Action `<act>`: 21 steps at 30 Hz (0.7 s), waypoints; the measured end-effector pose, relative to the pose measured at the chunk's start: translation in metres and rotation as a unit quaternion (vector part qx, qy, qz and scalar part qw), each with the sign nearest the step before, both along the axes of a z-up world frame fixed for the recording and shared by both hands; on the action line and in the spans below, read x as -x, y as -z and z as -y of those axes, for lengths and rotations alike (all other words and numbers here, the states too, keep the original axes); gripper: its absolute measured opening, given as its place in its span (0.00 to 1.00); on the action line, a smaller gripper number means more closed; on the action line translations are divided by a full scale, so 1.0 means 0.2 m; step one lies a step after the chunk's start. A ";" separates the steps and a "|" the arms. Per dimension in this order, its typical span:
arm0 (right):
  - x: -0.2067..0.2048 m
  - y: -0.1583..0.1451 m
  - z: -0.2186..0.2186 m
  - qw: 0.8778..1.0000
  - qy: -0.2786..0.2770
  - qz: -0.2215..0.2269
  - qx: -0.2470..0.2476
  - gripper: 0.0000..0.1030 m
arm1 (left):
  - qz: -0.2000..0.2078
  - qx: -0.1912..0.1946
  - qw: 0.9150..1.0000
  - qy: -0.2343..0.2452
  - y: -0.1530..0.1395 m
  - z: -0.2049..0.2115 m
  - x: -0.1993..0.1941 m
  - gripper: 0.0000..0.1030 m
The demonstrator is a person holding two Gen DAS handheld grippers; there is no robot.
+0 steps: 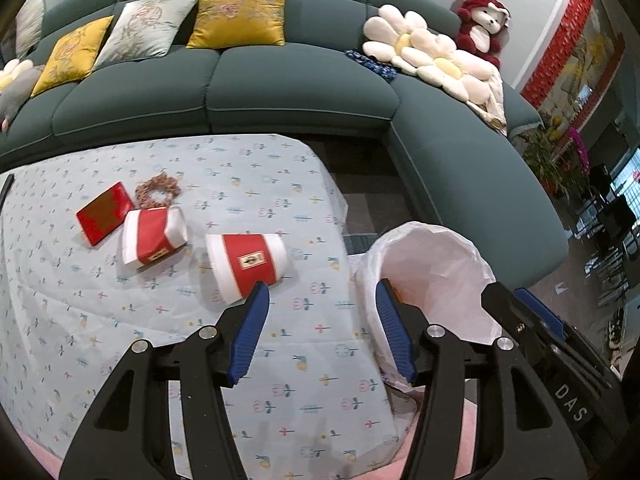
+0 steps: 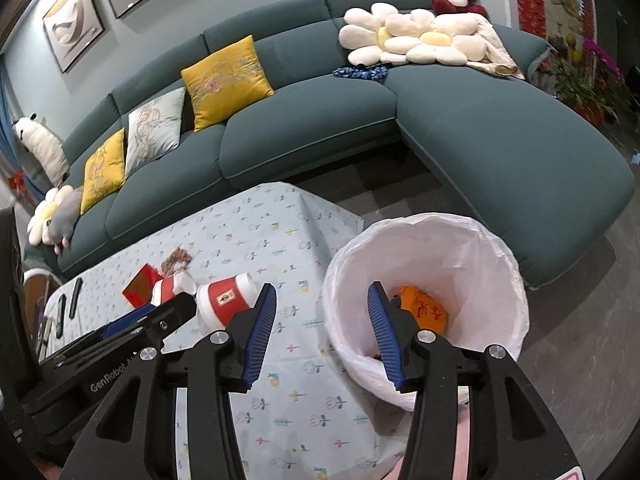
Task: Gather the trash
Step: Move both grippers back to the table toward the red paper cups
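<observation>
While both grippers hang over the near end of the table, neither has anything between its pads: the left gripper (image 1: 320,304) stands released with bare tablecloth (image 1: 280,360) showing in the gap, and the right gripper (image 2: 322,308) is likewise released and empty, its right finger over the mouth of the trash bin (image 2: 500,240).

Nearest to the left gripper's left fingertip lies a red-and-white paper cup (image 1: 246,266) on its side, its lower rim just beside that tip, not gripped. Beyond it, further left, a second cup (image 1: 154,236), crushed. Past that, a flat red packet (image 1: 105,218) and a brownish scrunchie-like ring (image 1: 156,192), touching or nearly touching the crushed cup. Dark green sofa (image 1: 300,92) behind everything.

Under the right gripper's right finger: bin lined with a white bag; an orange wrapper (image 2: 426,308) already at the bottom. The bin stands just beside the table edge.

Handling judgement: the whole cup looks light, thin-walled, easily dented; it will likely roll if nudged. Best taken across the middle of the red band, jaws square to its axis, gentle squeeze. The crushed cup is already flattened, so a pinch on its folded body should do. The packet lies flat and may need an edge approach.
</observation>
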State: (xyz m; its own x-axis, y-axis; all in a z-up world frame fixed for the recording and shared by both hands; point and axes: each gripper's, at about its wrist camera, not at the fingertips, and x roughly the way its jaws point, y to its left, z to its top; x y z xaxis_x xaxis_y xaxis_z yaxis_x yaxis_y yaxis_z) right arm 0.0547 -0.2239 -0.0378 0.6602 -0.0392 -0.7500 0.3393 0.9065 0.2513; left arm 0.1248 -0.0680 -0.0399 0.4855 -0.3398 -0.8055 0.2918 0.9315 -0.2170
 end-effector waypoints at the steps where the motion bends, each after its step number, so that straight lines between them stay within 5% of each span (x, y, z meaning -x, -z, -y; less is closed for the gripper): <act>1: -0.01 0.00 -0.02 1.000 -0.003 -0.001 0.001 0.46 | -0.001 0.000 1.000 -0.004 0.00 -0.02 0.00 0.51; 21: -0.16 0.15 -0.48 0.995 -0.079 -0.049 0.021 0.55 | -0.032 -0.009 0.995 -0.092 0.18 -0.60 -0.08 0.64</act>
